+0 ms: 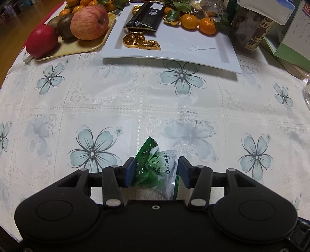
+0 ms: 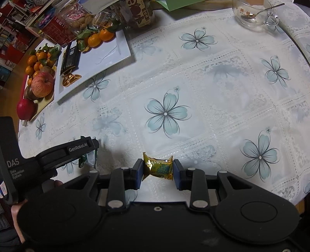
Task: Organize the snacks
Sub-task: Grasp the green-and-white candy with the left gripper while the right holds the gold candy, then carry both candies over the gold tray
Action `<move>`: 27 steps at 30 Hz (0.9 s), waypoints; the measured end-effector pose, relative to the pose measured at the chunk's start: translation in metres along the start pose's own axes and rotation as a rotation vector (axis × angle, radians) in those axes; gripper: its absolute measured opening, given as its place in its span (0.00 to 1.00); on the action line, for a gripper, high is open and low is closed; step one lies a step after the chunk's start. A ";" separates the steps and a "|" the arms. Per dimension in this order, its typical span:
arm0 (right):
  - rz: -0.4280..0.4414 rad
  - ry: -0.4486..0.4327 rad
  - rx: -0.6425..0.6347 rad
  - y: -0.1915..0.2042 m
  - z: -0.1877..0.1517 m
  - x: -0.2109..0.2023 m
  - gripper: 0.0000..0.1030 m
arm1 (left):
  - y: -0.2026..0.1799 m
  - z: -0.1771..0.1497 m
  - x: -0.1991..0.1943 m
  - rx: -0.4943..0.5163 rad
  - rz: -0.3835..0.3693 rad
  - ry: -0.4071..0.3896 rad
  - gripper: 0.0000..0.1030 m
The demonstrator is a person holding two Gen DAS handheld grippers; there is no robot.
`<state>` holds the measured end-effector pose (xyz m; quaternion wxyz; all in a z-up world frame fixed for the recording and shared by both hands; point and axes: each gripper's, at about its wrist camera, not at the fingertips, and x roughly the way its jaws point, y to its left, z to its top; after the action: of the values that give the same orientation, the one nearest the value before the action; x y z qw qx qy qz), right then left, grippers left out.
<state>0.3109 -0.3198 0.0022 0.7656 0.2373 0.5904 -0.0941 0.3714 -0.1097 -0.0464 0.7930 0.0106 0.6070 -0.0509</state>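
White lace tablecloth (image 1: 147,100) printed with pale blue, dark-outlined flowers. Green-and-white packet (image 1: 157,168) between blue-padded fingers (image 1: 129,171); gold-and-teal packet (image 2: 158,165) likewise. Beyond the cloth's flowers: white tray (image 1: 193,46) bearing gold coins (image 1: 133,39), black bar (image 1: 145,16), orange tangerines (image 1: 189,21). Beside the tray, red apple (image 1: 41,40).

The white tray (image 1: 222,56) is set at the far side of the table (image 1: 135,100). On it lie a dark packet (image 1: 145,16), foil coins (image 1: 133,39) and tangerines (image 1: 207,26). To its left, apples (image 1: 89,22) are placed on a second tray (image 1: 77,47).
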 end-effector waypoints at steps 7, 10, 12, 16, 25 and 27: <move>0.001 0.003 -0.004 0.001 -0.001 0.000 0.33 | 0.003 -0.013 0.013 0.040 0.067 0.008 0.56; 0.001 0.003 -0.004 0.001 -0.001 0.000 0.33 | 0.006 -0.008 0.013 0.036 0.055 0.010 0.56; 0.000 0.004 -0.003 0.001 -0.001 0.001 0.33 | 0.005 -0.003 0.012 0.039 0.060 0.001 0.56; 0.000 0.010 -0.004 0.002 0.000 0.002 0.33 | -0.001 0.004 0.013 0.064 0.066 -0.012 0.56; -0.001 0.015 -0.007 0.003 0.001 0.004 0.33 | -0.005 0.004 0.006 0.062 0.045 -0.058 0.37; 0.000 0.015 -0.011 0.003 0.000 0.004 0.33 | -0.002 0.004 -0.001 0.058 0.037 -0.067 0.37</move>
<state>0.3133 -0.3171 -0.0005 0.7624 0.2337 0.5968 -0.0889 0.3747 -0.1116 -0.0444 0.8131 0.0429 0.5780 -0.0541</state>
